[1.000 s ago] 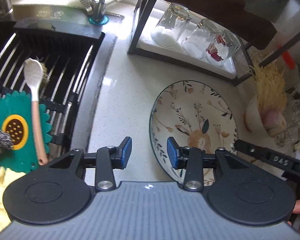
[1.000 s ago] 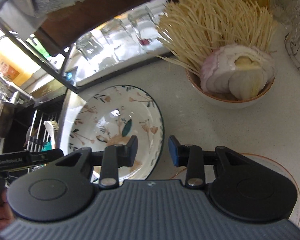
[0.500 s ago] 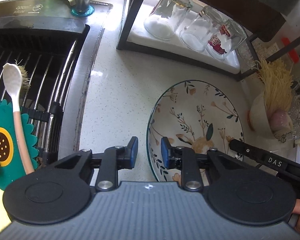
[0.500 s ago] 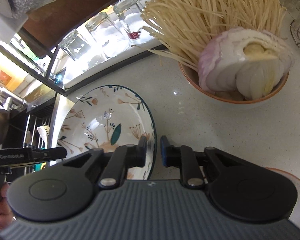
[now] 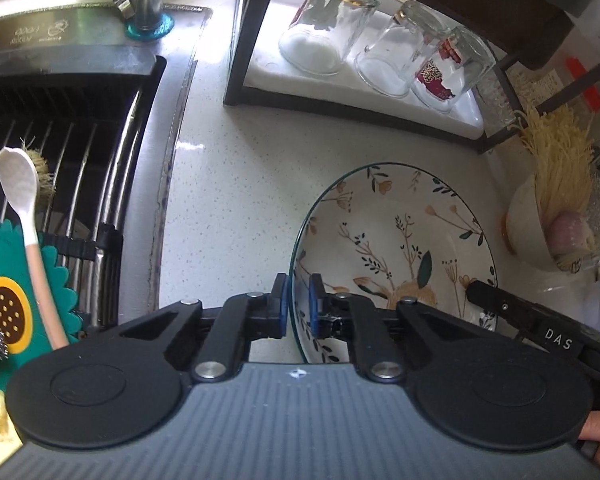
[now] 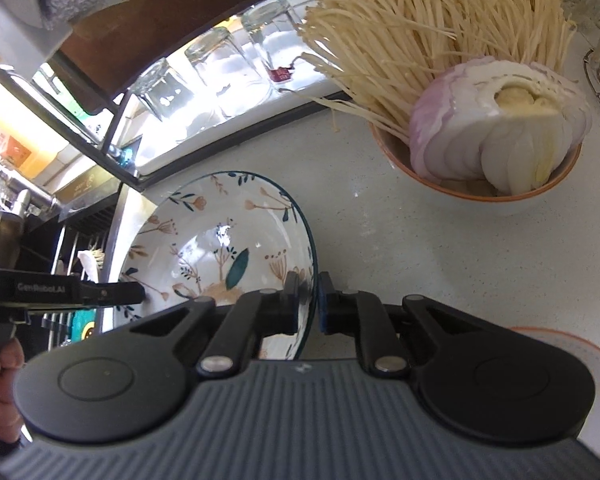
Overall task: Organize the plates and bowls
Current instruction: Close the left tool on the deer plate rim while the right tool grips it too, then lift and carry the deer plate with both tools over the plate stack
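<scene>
While the white floral-patterned ceramic bowl (image 5: 400, 248) sits on the speckled white surface (image 5: 240, 184) at lower centre, we clench its opposite rims: left gripper (image 5: 298, 304) jaws and right gripper (image 6: 308, 300) jaws have just closed on it.

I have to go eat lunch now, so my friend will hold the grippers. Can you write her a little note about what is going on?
Left hand-held gripper: shut on the near-left rim of the floral bowl; its jaws have just closed.
Right hand-held gripper: shut on the same bowl's opposite rim; it has also just closed.
The floral bowl sits on the white counter, between the sink rack and the orange-rimmed bowl of enoki mushrooms and sliced onion.
Done: both grips taken.
Left: lift the bowl and put it away. An orange-rimmed dish waits at the right.
</scene>
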Demonstrator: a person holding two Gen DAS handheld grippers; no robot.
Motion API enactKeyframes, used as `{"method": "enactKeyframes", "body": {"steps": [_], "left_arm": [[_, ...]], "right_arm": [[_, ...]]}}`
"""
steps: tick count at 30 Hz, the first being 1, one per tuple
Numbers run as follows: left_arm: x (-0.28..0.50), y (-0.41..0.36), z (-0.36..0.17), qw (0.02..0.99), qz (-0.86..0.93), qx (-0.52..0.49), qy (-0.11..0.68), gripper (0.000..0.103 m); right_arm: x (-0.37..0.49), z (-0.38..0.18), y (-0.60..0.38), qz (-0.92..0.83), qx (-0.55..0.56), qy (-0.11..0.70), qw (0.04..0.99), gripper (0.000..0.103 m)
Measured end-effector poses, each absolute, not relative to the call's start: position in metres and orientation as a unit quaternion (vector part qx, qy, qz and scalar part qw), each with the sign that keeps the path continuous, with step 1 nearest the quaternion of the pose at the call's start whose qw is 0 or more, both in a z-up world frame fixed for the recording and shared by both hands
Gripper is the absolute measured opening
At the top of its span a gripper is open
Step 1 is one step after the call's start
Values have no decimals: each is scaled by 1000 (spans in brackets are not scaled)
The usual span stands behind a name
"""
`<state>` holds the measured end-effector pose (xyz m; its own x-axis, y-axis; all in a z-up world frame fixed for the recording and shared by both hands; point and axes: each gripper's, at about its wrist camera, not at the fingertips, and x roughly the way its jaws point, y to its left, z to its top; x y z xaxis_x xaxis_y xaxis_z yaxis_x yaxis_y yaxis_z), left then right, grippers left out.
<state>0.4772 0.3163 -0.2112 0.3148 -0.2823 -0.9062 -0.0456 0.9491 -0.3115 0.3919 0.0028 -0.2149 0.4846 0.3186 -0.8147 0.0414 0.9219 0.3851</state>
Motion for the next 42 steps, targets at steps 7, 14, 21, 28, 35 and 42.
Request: {"method": "enactKeyframes", "body": {"steps": [7,14,21,28,35,42], "left_arm": [[462,317,-194,805,-82,-127,574,11],[442,306,-161,818,-108,-114,554,11],[416,293,-133,828,-124,-120,533,11],[387,276,-124,829,-143,-121,527,11],[364,258,-129,823,-147,-115,536,11],[351,238,-141,810,-159,-119,551,11]], "right_arm": [[378,-203,3,89,190,485,849,12],[358,-173,-4,92,176,469,861,12],[332,-141,-16,91,173,440,877,12],[306,-130,-27,76,177,429,883,12],[275,-133,-41,59,182,434,881,12],[250,-139,-54,32,175,438,881,12]]}}
